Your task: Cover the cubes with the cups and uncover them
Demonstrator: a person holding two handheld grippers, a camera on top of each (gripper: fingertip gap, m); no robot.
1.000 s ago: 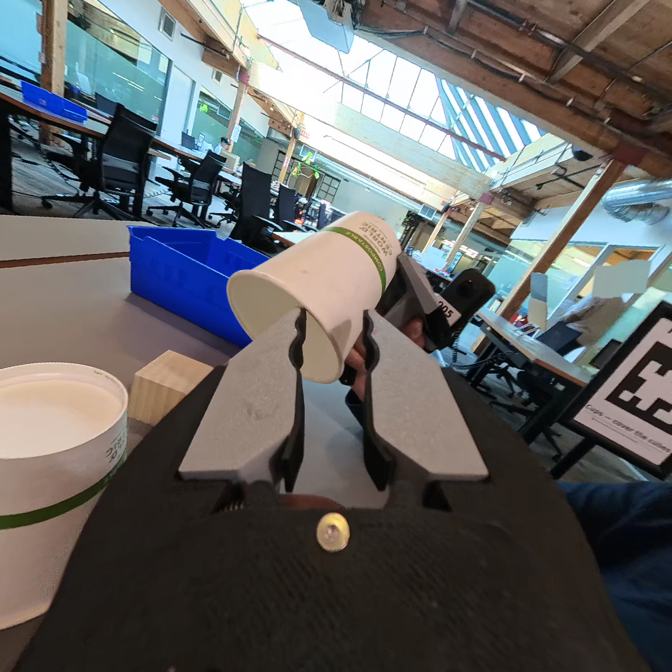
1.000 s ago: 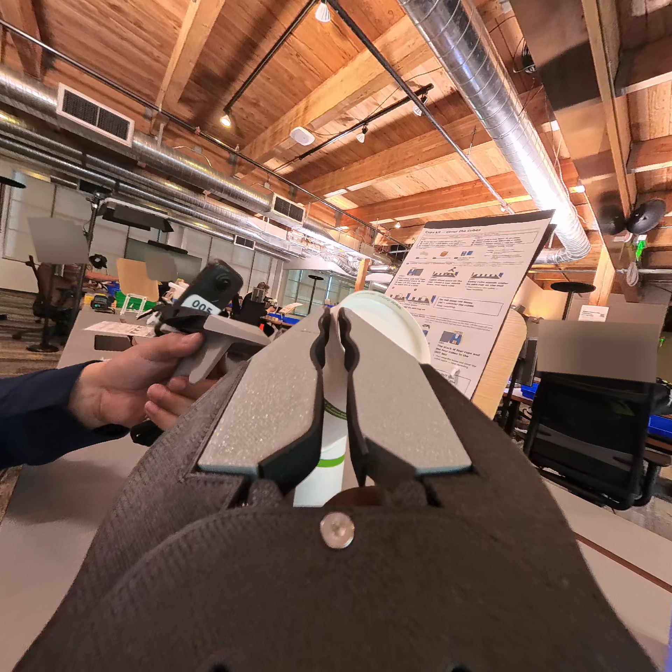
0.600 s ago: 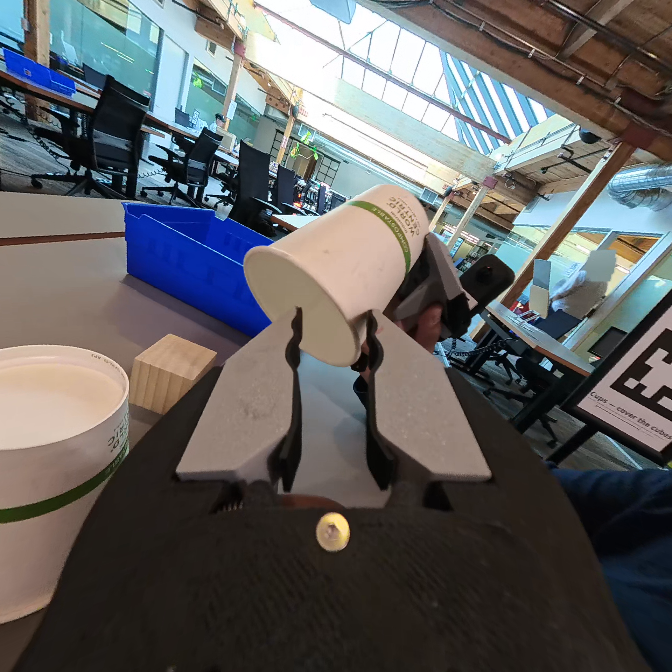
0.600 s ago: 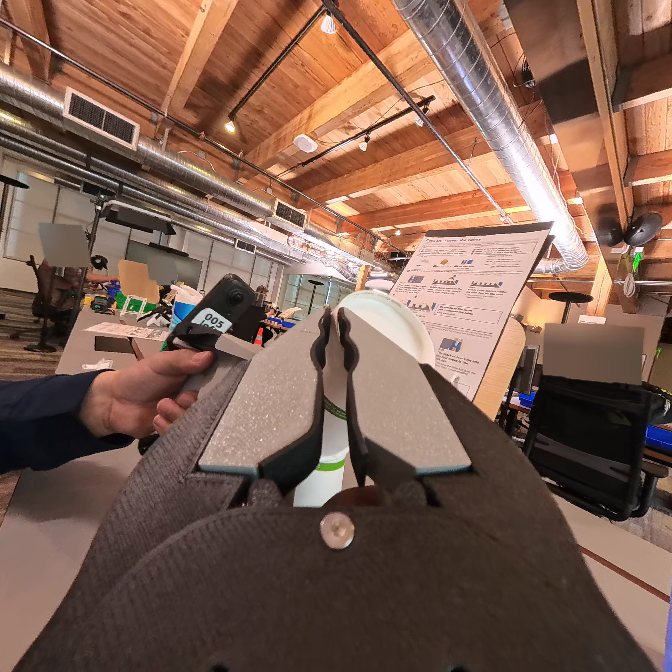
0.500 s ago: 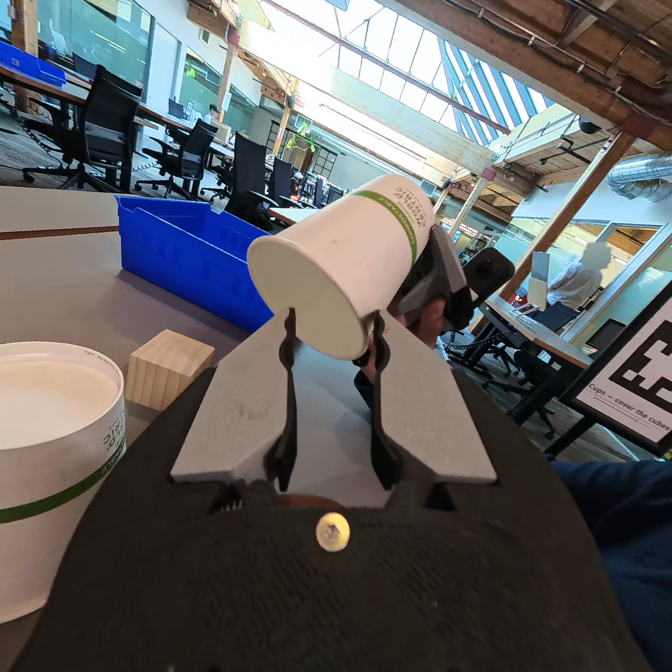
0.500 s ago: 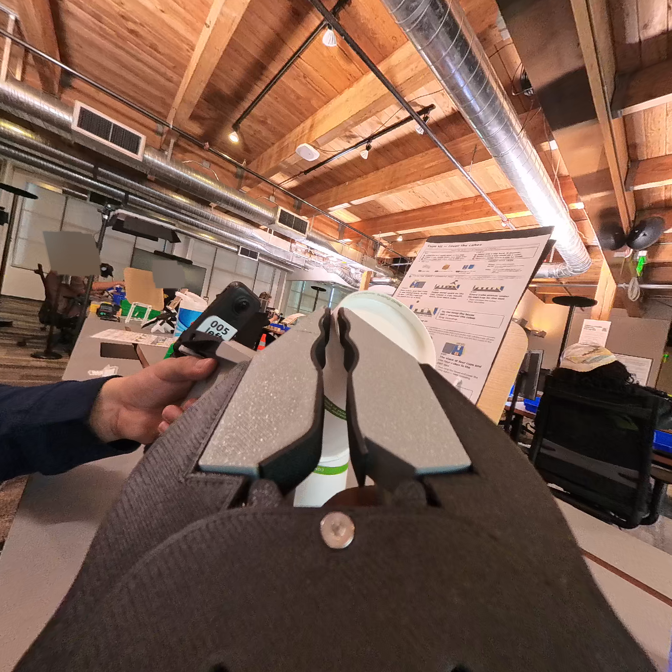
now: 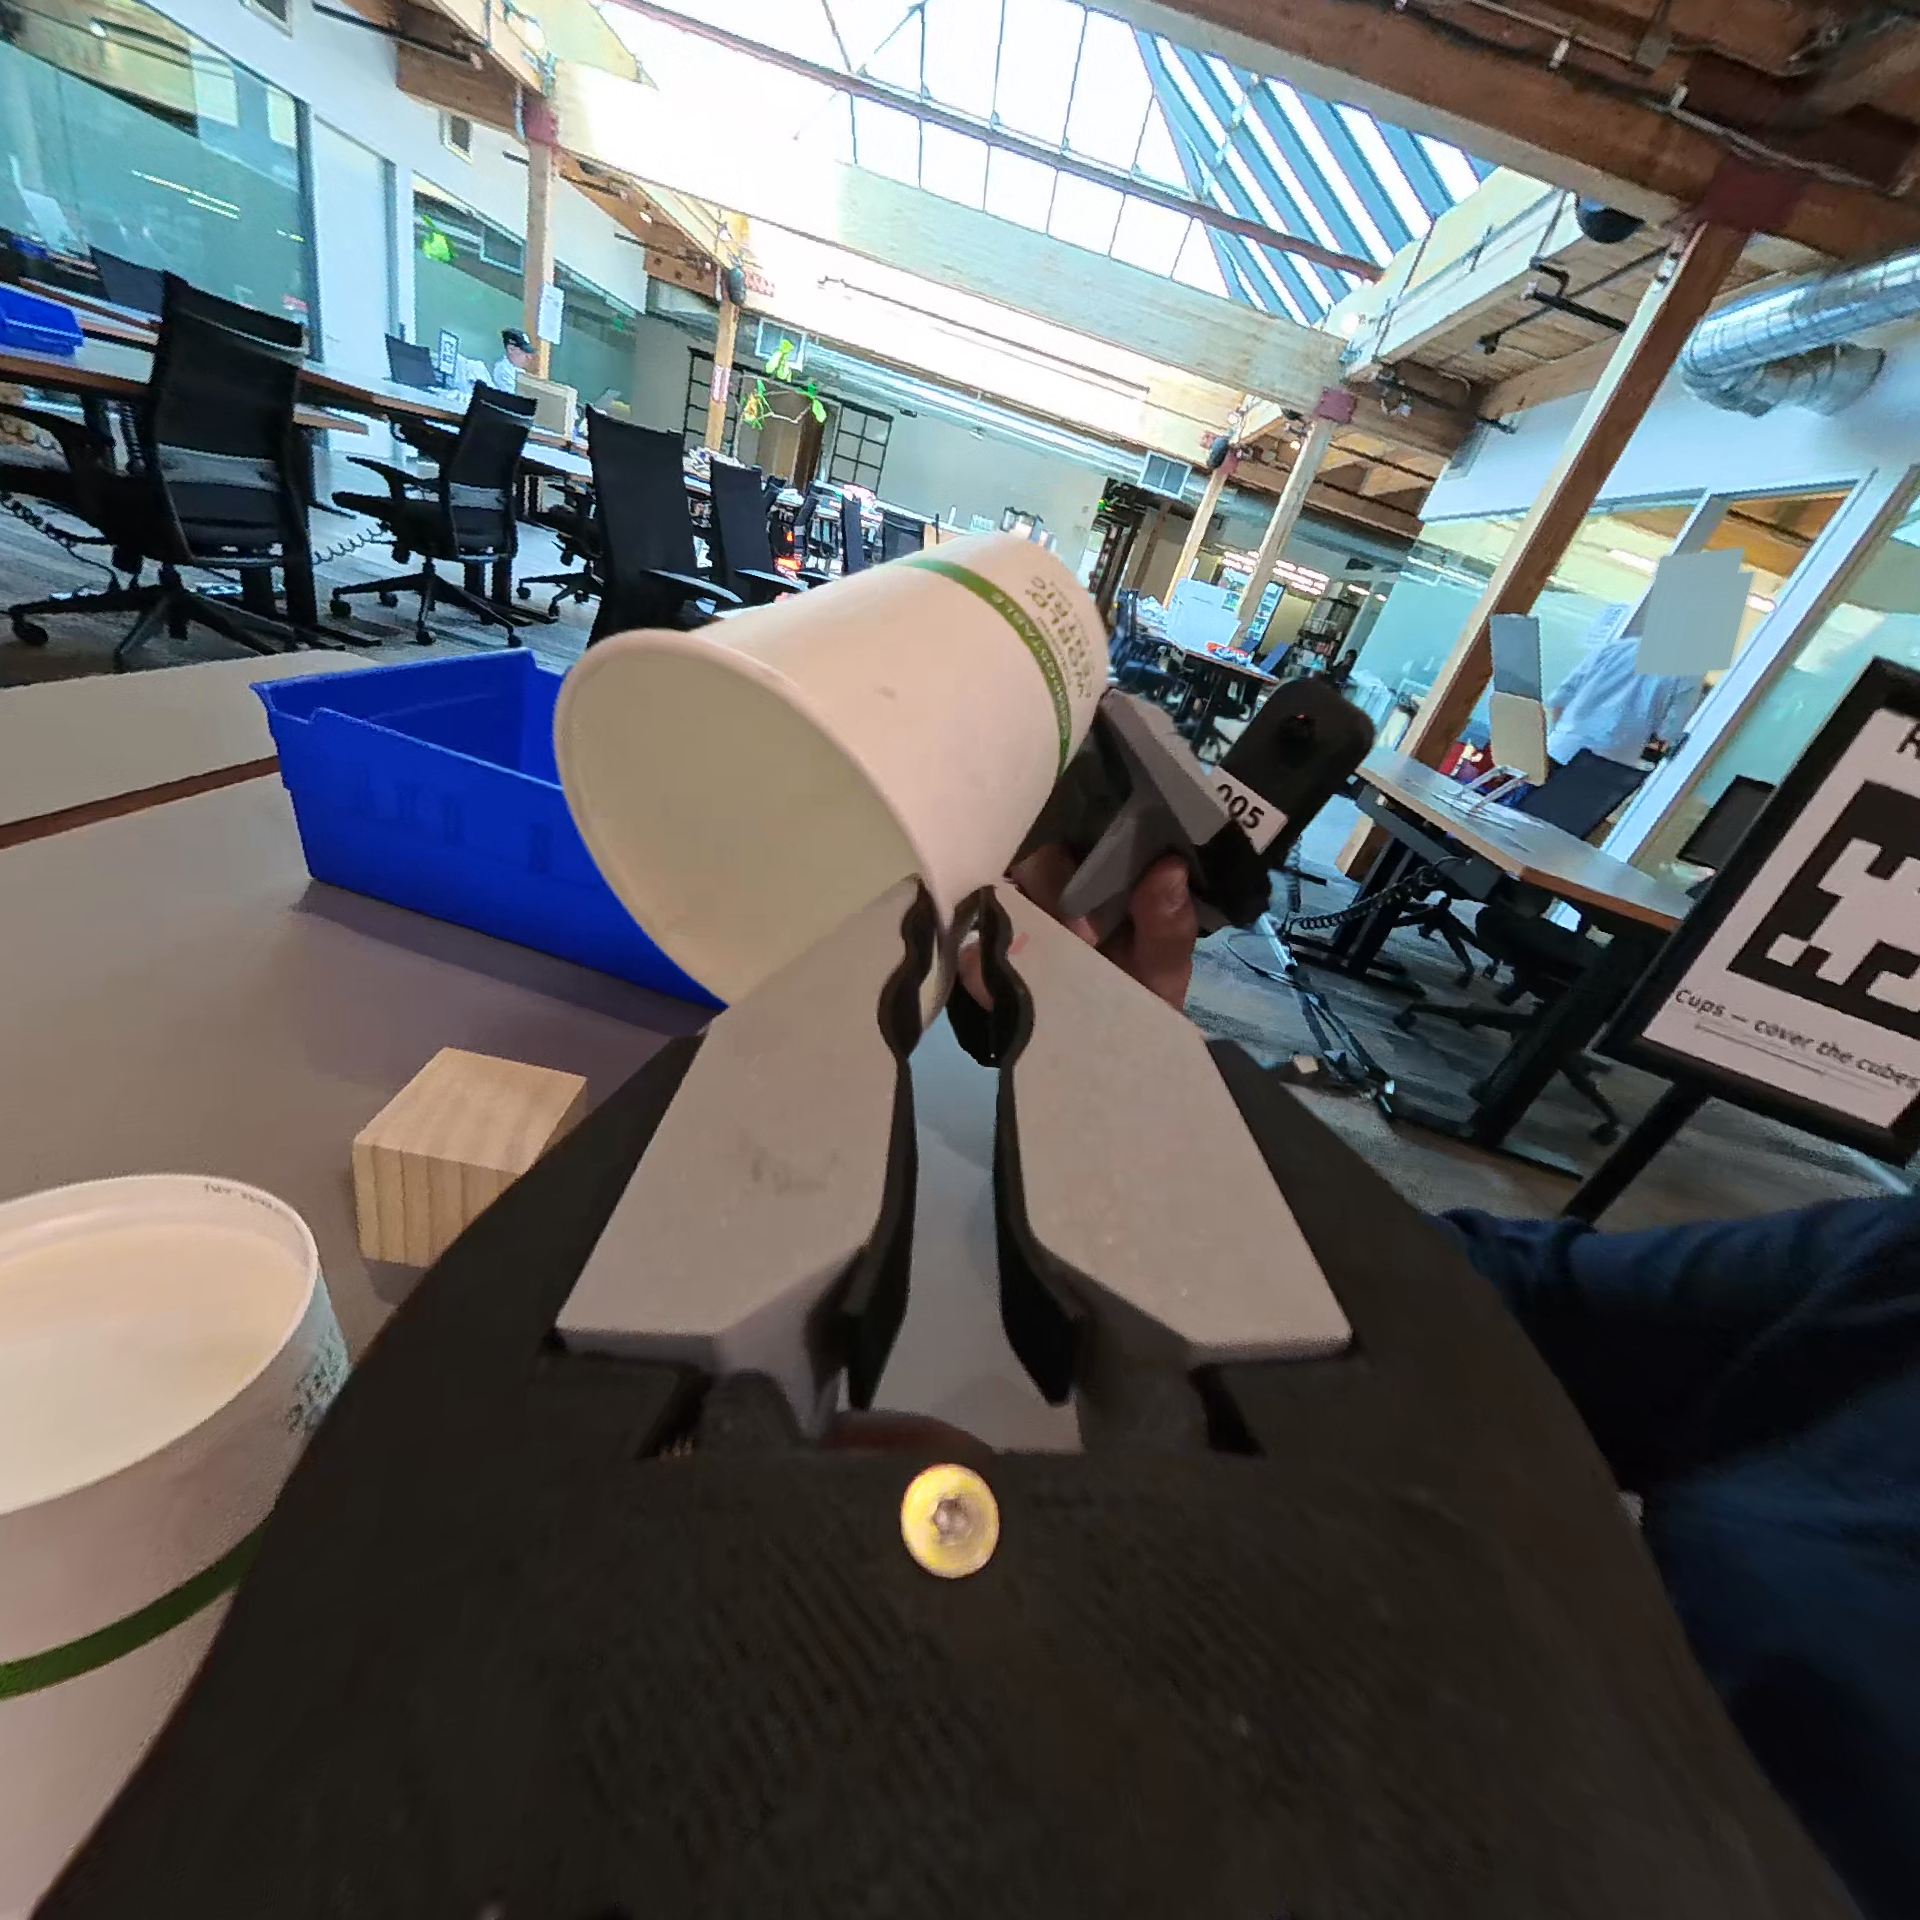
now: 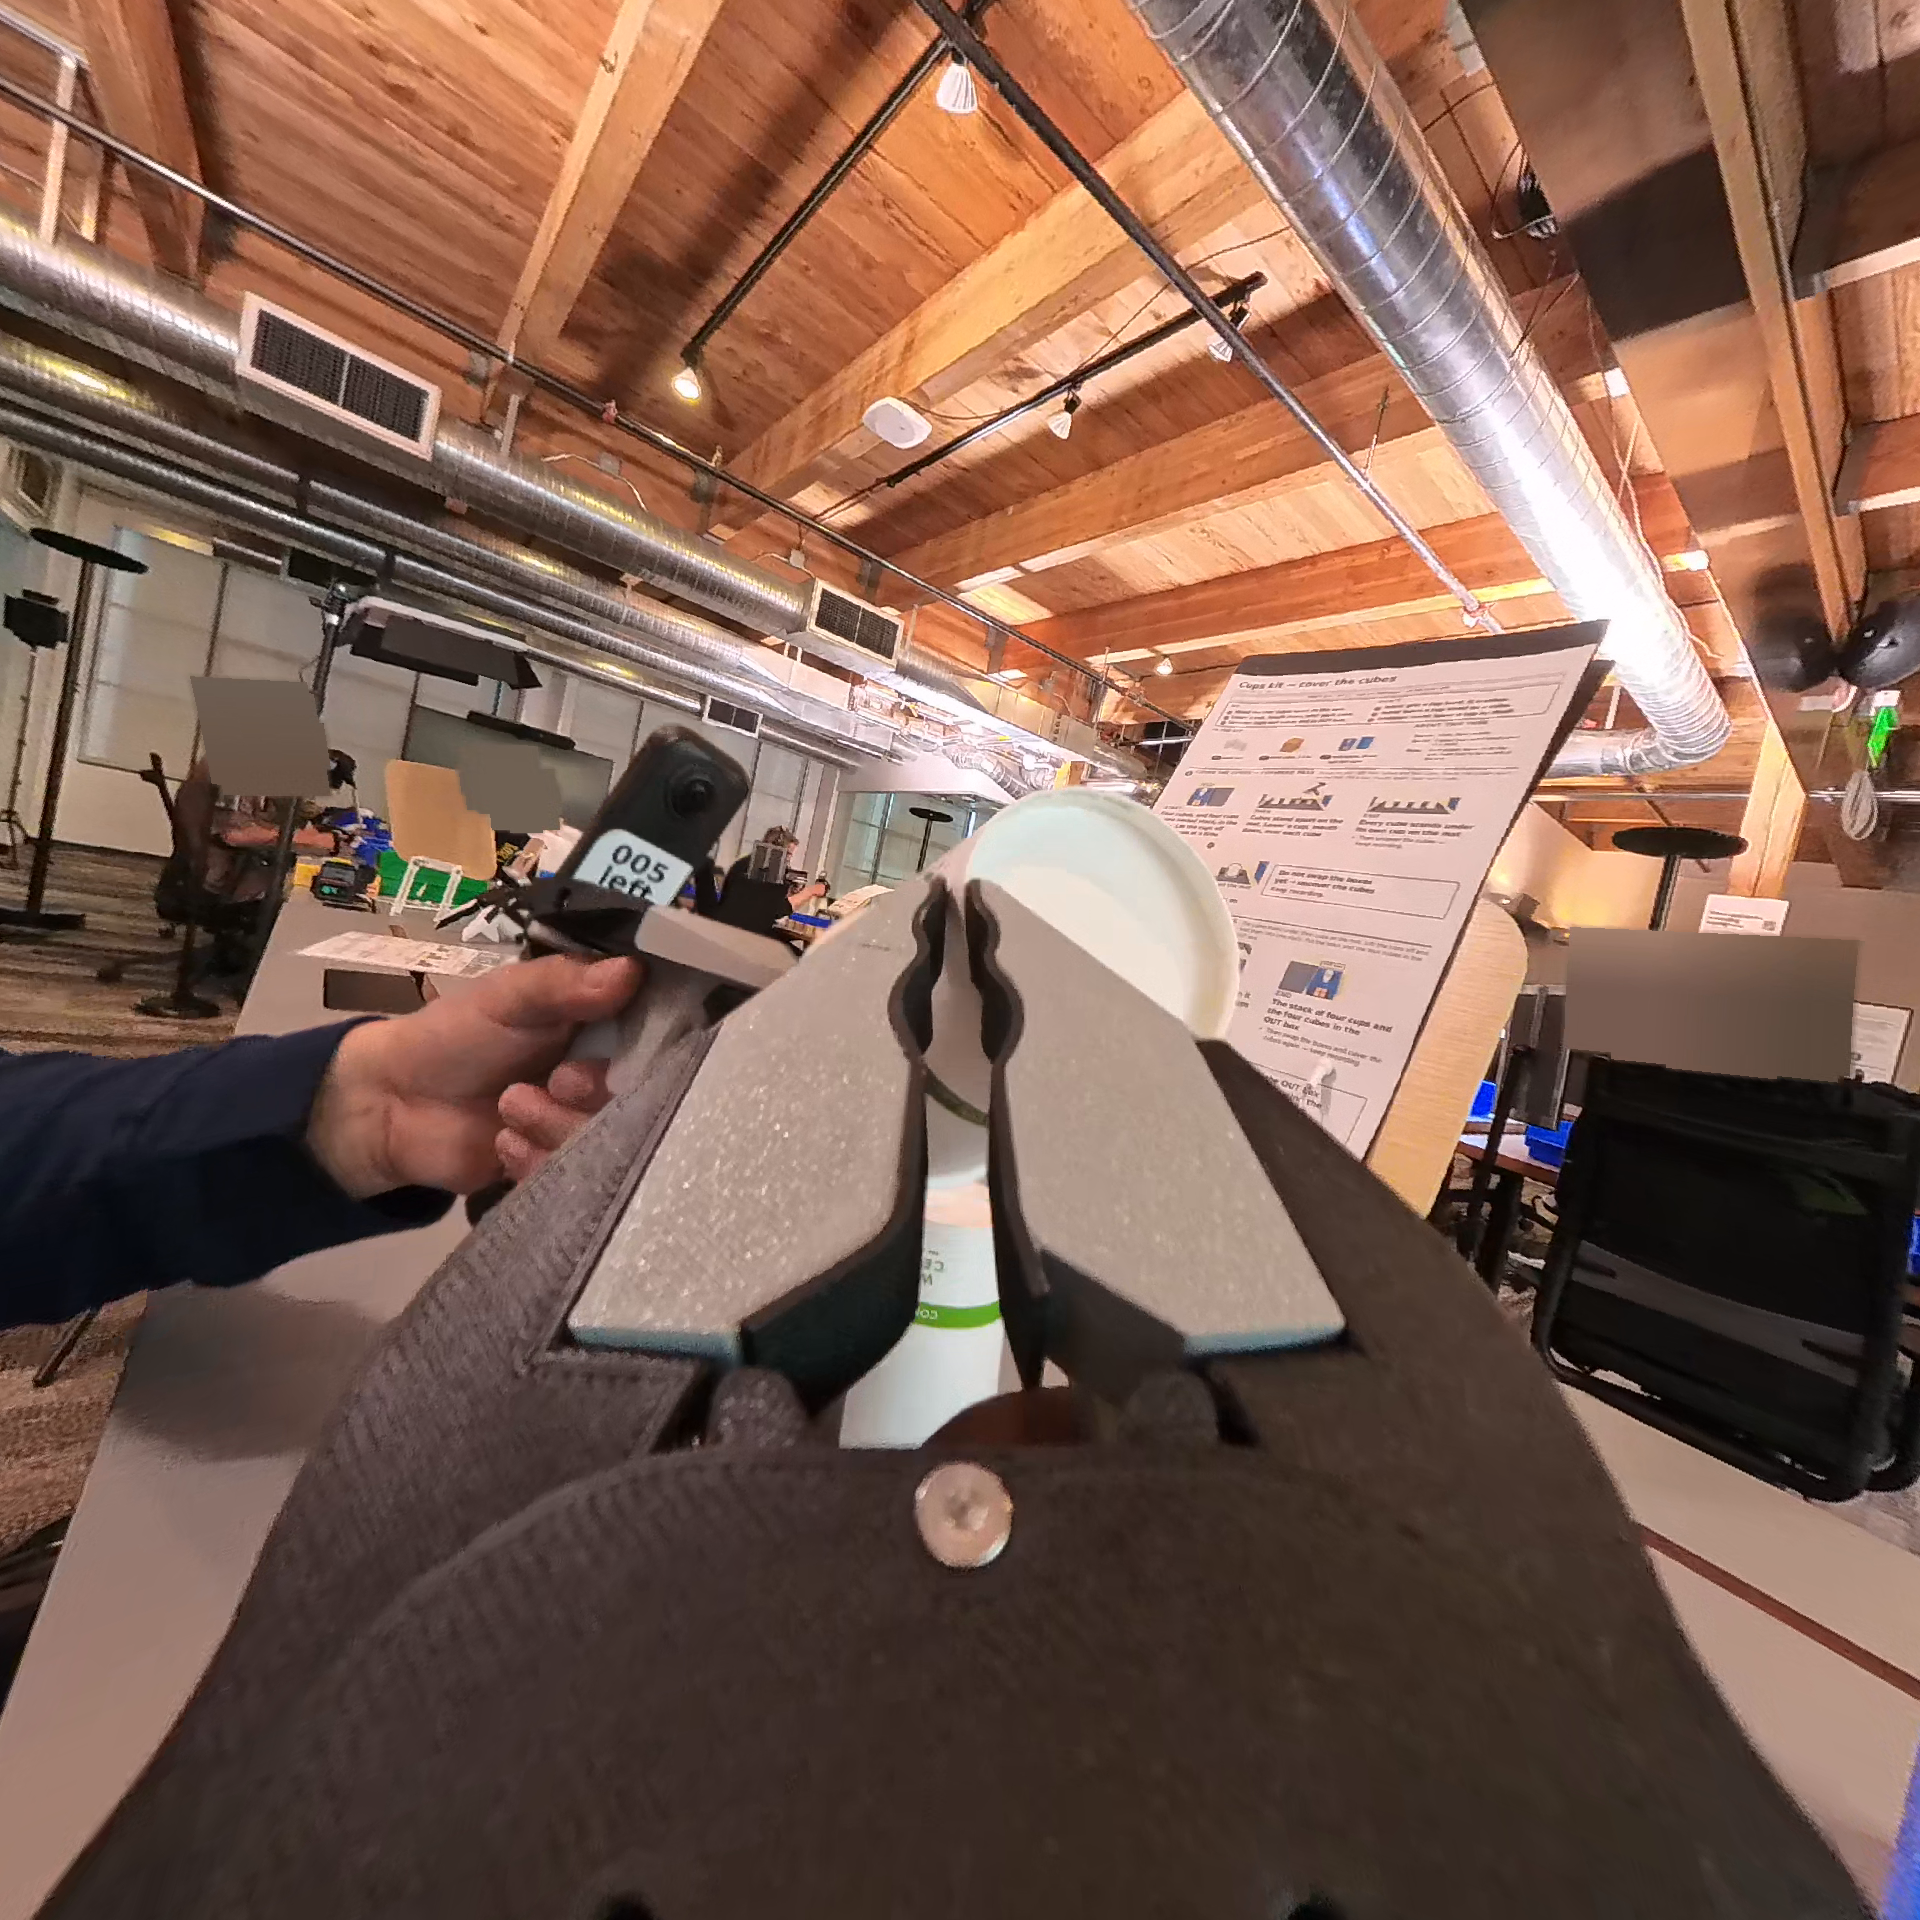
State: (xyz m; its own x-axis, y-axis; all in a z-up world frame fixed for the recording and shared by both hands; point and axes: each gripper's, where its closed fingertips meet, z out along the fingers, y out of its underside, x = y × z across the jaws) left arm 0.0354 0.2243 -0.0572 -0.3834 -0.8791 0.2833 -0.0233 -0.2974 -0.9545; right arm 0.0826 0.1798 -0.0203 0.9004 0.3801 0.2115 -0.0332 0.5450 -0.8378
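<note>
A white paper cup with a green band hangs tipped in the air above the grey bench, its open mouth turned down and toward the left tongs. The left tongs are nearly closed, their tips pinching the lowest part of the cup's rim, one tip inside the mouth and one outside. The right tongs are closed on the same cup from its other end, gripping the wall with the cup's body running back between the two fingers. A wooden cube sits uncovered on the bench, lower and to the left of the left tongs. A second white cup stands mouth-up at the near left edge, just beside the cube. A blue bin rests farther back on the bench, behind the tipped cup.
</note>
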